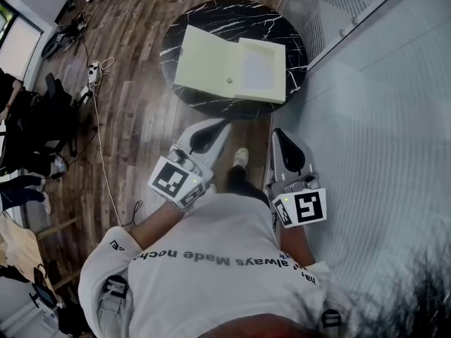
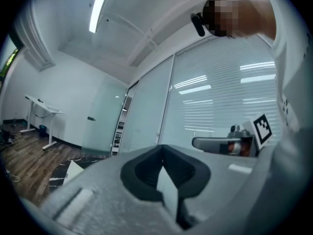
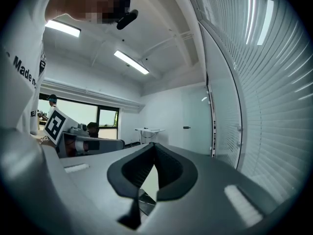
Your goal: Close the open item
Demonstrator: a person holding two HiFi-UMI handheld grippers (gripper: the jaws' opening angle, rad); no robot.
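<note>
A round black marble desk [image 1: 211,16] at the frame's upper centre bears the pale folder [image 1: 211,60], spread open. Below it, the left tongs [image 1: 220,123] and right tongs [image 1: 280,132] hover closed and empty, well short. Best to slip one tip under the left cover and swing it over.

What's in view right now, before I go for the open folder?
table: one, black marble, ahead of both grippers
folder: one, pale yellow, lying open on the table
power strip: one, white, on the floor left of the table
cable: one, white, along the floor at left
glass wall: one, frosted, at right
left gripper: one, grey, jaws shut, empty
right gripper: one, grey, jaws shut, empty
</note>
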